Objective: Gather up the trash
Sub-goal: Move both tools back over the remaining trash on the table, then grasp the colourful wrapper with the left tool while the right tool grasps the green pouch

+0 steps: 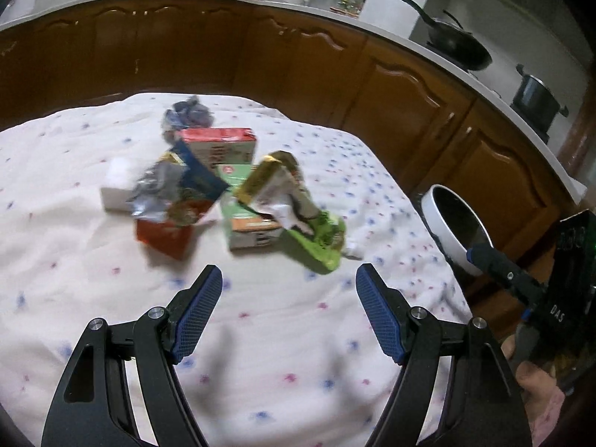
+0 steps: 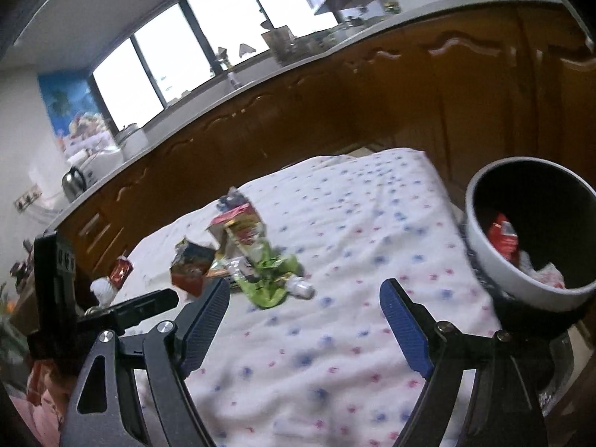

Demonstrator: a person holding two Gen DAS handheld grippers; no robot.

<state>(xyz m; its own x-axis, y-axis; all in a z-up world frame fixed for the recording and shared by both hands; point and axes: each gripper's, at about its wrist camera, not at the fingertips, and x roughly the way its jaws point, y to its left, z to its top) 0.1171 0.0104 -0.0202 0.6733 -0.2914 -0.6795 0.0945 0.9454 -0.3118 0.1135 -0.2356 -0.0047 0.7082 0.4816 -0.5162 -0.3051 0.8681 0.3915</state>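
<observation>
trash pile: mixed crumpled wrappers and small cartons point(image 1: 223, 190), middle of the table under a white cloth with blue and pink dots point(image 1: 260, 335); ahead of both my tongs, not touched.
green wrapper: crinkled green-and-gold foil snack bag point(image 1: 316, 238), nearest edge of pile, lies over a green-and-white carton point(image 1: 249, 231). I judge it very light, soft, a bit slippery; pinch a bunched fold, not the flat face.
red box: small red-orange carton point(image 1: 164, 238), tilted, silver foil wrapper point(image 1: 156, 186) on top. Probably light, stiff enough to take across two flat sides.
white block: small white box point(image 1: 115, 186) at far left of pile, looks rigid.
bin: white round bin with dark inside point(image 2: 521, 279) just off the table's right edge, already holds red and white scraps.
left tongs point(image 1: 288, 279): wide open, empty, over bare cloth short of the pile.
right tongs point(image 2: 303, 290): wide open, nothing between the pads, empty; pile ahead-left, bin to its right.
</observation>
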